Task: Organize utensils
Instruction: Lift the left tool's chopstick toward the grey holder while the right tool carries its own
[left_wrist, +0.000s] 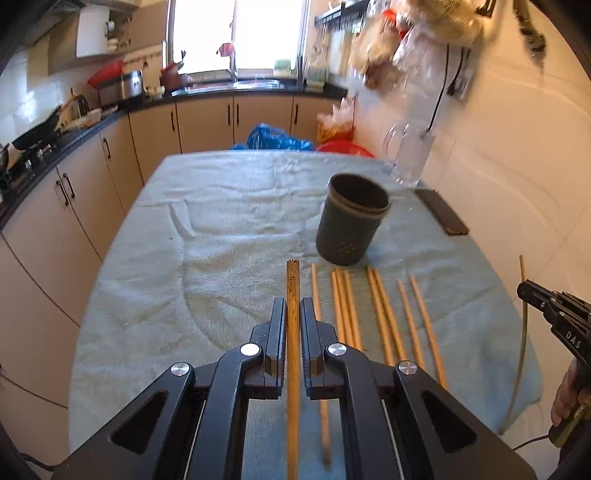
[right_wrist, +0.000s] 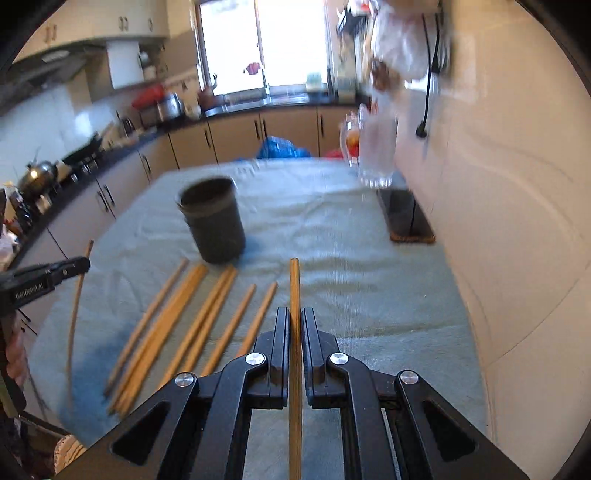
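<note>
Bamboo chopsticks: you are pinching one in the left gripper and one in the right gripper; next, I judge, drop both into the dark cup.

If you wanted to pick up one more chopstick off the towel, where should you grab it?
Probably near the middle of its length, coming down from above, with the fingers either side of its thin width. The loose chopsticks lie flat on the towel, pointing toward the dark cup. The two rightmost lie apart from the others, so they look easiest. Both grippers already hold one.
</note>
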